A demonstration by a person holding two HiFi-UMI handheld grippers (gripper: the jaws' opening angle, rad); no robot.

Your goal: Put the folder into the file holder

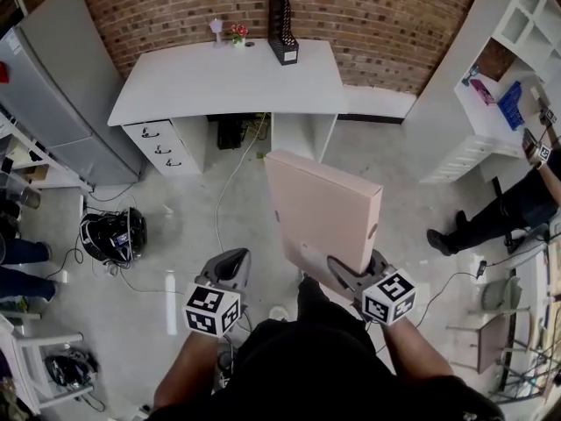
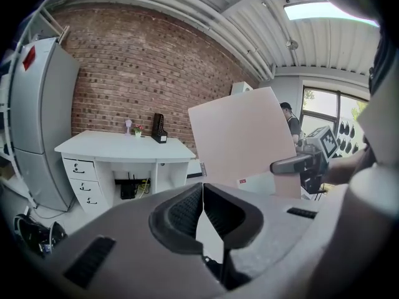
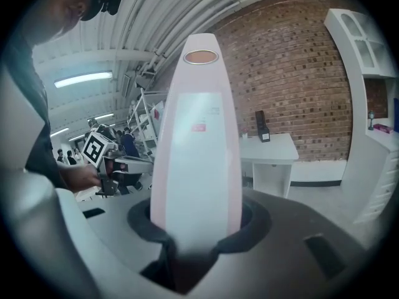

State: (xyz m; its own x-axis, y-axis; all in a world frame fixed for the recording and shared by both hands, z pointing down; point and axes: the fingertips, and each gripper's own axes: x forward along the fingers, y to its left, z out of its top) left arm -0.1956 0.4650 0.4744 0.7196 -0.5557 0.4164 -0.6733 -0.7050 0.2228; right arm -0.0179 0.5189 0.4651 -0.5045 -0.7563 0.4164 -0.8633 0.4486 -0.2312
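My right gripper (image 1: pixel 349 274) is shut on a thick pale pink folder (image 1: pixel 323 215), held upright above the floor; in the right gripper view its spine (image 3: pixel 197 148) fills the space between the jaws. The black file holder (image 1: pixel 282 30) stands on the far right part of the white desk (image 1: pixel 210 86) against the brick wall, also seen small in the left gripper view as the file holder (image 2: pixel 158 128). My left gripper (image 1: pixel 230 270) is shut with nothing in it, its pads (image 2: pixel 187 212) touching. Both grippers are well short of the desk.
A grey cabinet (image 1: pixel 61 95) stands left of the desk, white shelving (image 1: pixel 517 51) to the right. A small pink lamp (image 1: pixel 216 29) and flowers (image 1: pixel 237 33) sit on the desk. Cables and a black bag (image 1: pixel 112 233) lie on the floor. A person (image 1: pixel 500 213) stands at right.
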